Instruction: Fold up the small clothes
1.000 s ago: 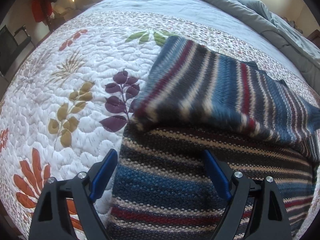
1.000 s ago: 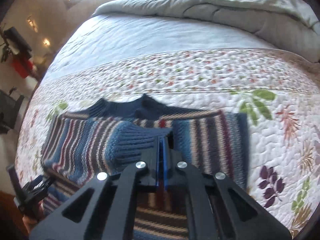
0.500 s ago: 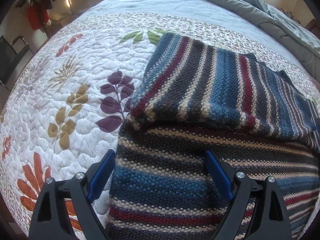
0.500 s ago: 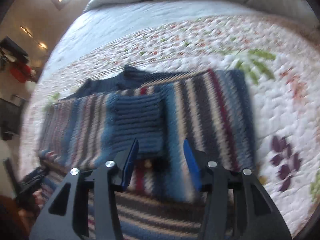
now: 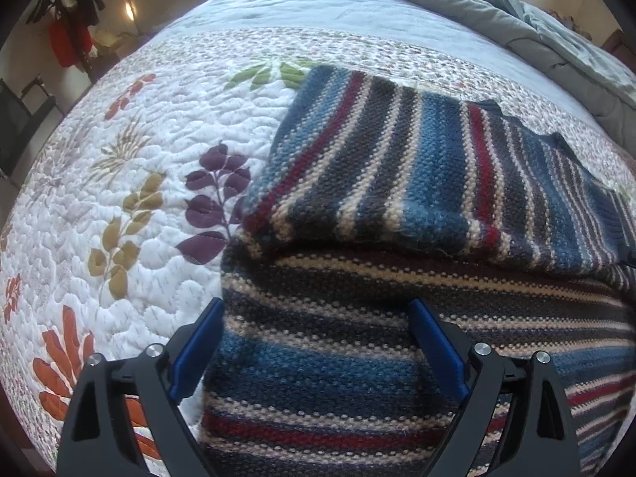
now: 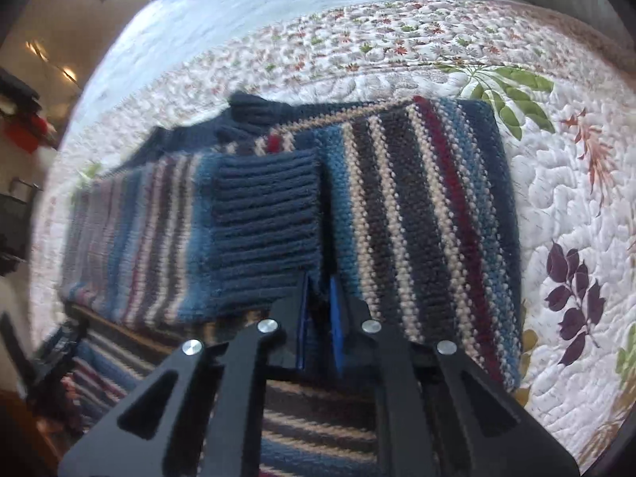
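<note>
Left wrist view: the left gripper (image 5: 316,342) is held wide open, low over the near part of the striped sweater (image 5: 397,183), nothing gripped; the sweater is spread on the floral quilt (image 5: 131,183), one sleeve folded across. Right wrist view: the right gripper (image 6: 320,306) is nearly closed, a narrow gap left, at the ribbed cuff (image 6: 266,222); whether fabric is pinched cannot be told.

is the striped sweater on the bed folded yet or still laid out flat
Partly folded. The striped sweater has both sleeves turned in across its chest, the ribbed cuff on top; the lower body is still unfolded.
</note>
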### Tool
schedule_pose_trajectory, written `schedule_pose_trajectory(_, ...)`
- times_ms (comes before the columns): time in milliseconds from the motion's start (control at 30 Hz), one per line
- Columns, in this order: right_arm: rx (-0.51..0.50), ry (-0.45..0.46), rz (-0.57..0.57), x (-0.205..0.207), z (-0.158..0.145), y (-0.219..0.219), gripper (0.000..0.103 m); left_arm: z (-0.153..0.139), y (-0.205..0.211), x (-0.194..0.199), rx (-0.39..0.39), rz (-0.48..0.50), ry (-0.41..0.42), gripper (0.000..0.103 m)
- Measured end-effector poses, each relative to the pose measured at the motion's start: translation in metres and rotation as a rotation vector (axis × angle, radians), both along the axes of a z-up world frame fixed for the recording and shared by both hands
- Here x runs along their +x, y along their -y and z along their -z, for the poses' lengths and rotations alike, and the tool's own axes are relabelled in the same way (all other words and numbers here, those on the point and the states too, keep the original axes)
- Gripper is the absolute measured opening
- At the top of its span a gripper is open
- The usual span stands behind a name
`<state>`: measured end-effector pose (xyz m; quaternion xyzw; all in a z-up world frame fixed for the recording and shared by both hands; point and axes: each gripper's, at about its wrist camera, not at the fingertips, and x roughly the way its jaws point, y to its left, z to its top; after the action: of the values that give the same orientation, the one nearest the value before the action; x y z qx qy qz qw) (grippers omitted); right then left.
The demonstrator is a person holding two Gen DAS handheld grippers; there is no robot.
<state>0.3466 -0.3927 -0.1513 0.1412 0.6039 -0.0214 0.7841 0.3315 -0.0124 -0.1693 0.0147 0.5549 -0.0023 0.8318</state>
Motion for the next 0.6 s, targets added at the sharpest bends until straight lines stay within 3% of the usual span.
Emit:
schedule_pose_trajectory(100,-0.075,0.018,-0.037,0.001,-0.002,-0.011,0.010,0.004,0.006,0.000,0.028,0.012,0.001,0.095)
schedule_pose_trajectory(233,-0.044,0.050,-0.023,-0.023,-0.018,-0.005,0.035,-0.002,0.008,-0.002,0.013,0.026,-0.003,0.095)
schedule_pose_trajectory(333,-0.048,0.050,-0.043,-0.065,-0.025,-0.008,0.035,-0.004,0.010,-0.008,0.025,0.046,-0.016,0.095)
schedule_pose_trajectory(467,-0.020,0.003,-0.099,-0.149,-0.015,-0.016,0.038,-0.010,0.008,-0.035,0.029,0.073,-0.022,0.095)
schedule_pose_trajectory(600,-0.043,-0.011,-0.140,-0.231,-0.004,-0.024,0.040,-0.017,-0.010,-0.097,-0.003,0.100,-0.035,0.095)
